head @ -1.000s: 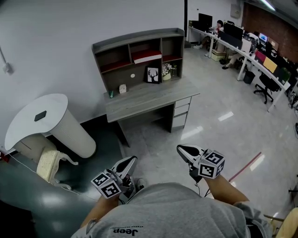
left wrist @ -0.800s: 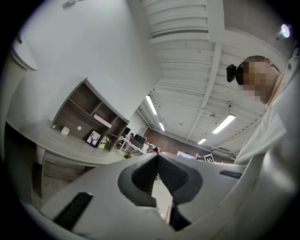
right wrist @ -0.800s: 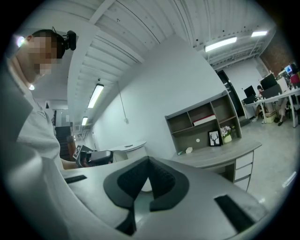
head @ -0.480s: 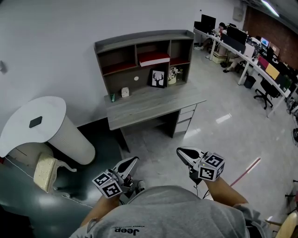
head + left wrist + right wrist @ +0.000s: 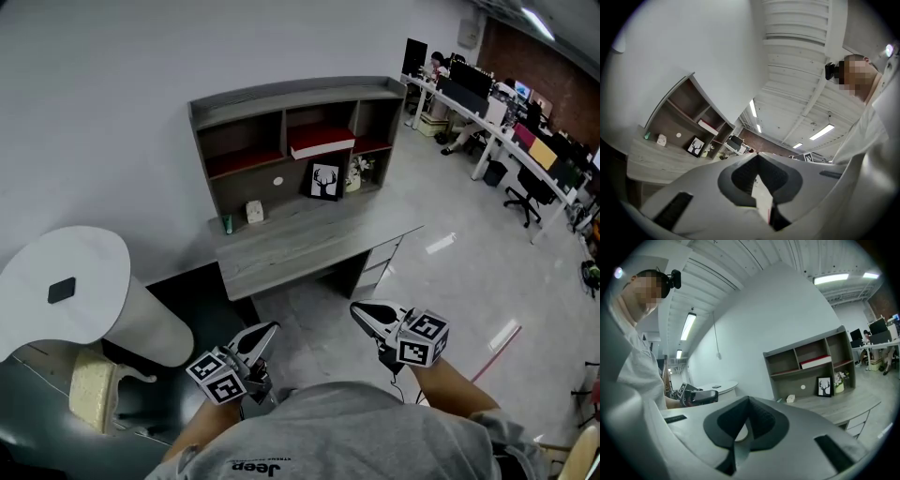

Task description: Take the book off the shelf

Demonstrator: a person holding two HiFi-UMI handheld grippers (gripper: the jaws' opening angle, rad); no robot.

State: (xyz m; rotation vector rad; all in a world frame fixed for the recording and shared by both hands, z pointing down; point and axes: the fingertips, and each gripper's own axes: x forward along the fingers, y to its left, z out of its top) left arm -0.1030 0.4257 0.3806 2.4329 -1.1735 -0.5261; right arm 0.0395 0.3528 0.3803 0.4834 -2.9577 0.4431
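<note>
Your left gripper and right gripper were closed, empty, well short of the book; opening one early seemed advisable.

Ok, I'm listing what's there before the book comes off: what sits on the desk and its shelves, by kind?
Book: 1
Framed deer picture: 1
Flower pot: 1
Small white object: 1
Small green object: 1
Total: 5

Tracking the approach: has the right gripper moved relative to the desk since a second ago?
Yes: the right gripper has closed in on the desk's front edge.
</note>
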